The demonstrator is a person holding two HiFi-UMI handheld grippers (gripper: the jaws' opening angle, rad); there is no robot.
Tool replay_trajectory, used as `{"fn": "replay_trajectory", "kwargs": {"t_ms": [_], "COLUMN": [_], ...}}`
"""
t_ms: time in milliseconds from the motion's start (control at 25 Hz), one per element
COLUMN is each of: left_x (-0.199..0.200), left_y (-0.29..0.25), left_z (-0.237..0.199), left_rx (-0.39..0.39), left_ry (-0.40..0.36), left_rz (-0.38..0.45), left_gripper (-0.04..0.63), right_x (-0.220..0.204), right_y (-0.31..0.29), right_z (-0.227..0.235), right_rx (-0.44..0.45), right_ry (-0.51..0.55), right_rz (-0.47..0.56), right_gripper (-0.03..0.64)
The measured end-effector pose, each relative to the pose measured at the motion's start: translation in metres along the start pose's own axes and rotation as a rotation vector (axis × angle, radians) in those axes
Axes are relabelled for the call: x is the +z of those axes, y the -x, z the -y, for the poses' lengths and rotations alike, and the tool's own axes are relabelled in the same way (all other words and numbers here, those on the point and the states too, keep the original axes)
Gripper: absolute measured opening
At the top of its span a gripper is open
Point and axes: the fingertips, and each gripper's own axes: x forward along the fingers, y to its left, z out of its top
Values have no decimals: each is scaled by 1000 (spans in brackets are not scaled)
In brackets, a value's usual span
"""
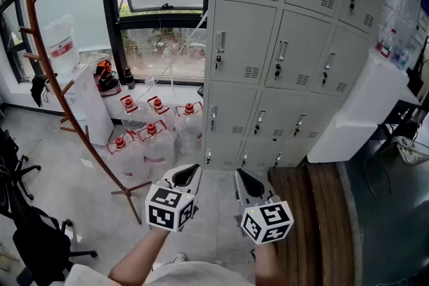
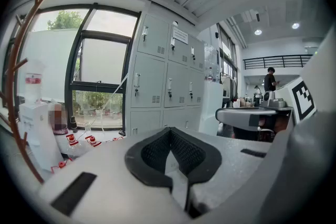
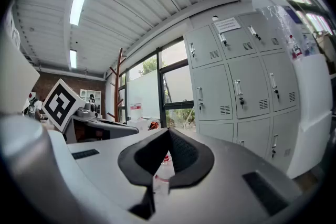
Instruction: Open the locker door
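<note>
Nearest, low by the body: left claw point(image 1: 184, 176) and right claw point(image 1: 249, 184), side by side, each pinched shut on nothing, tips aimed ahead at the lockers and well apart from any door

Likely to go wrong from here:
- Arriving at a handle with a shut claw and merely knocking it, for want of spreading the jaws in time.
- Catching the dangling key point(image 1: 218, 63) just under a handle instead of the handle itself.
- Slipping off the slim metal pull if gripped at its tip rather than mid-length.
- Choosing the wrong door among so many alike, none singled out by the task.
- On the way in, kicking the red-capped water jugs point(image 1: 158, 133) standing on the floor just left of the bottom row, or snagging the wooden coat stand point(image 1: 59, 87) farther left.

Farther off, beside the window: grey locker bank point(image 1: 289, 57), every door in view closed, faces turned out toward the room and the claws. Each locker door point(image 1: 236, 42) taller than wide, long axis upright. Handle point(image 1: 221, 41) likewise upright, set near the door's left edge, so hinges probably on the right and swing probably outward to the right. Leaning look in the head view probably down to the steep wide-angle camera, not a real tilt
</note>
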Motion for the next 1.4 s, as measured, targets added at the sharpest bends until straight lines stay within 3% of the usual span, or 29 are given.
{"fn": "replay_trajectory", "kwargs": {"t_ms": [680,1120,1400], "left_x": [2,5,20], "left_y": [-24,-72,-111], "left_z": [51,23,-24], "left_rx": [34,16,-4], "left_ry": [-13,1,9], "left_rz": [-15,-24,-13], "left_gripper": [6,6,6], "right_x": [-4,-10,-5], "right_y": [22,-23,-83], "right_z": [32,56,71], "right_rx": [82,77,62], "right_ry": [1,14,22], "right_rz": [0,-32,-47], "right_gripper": [2,2,2]}}
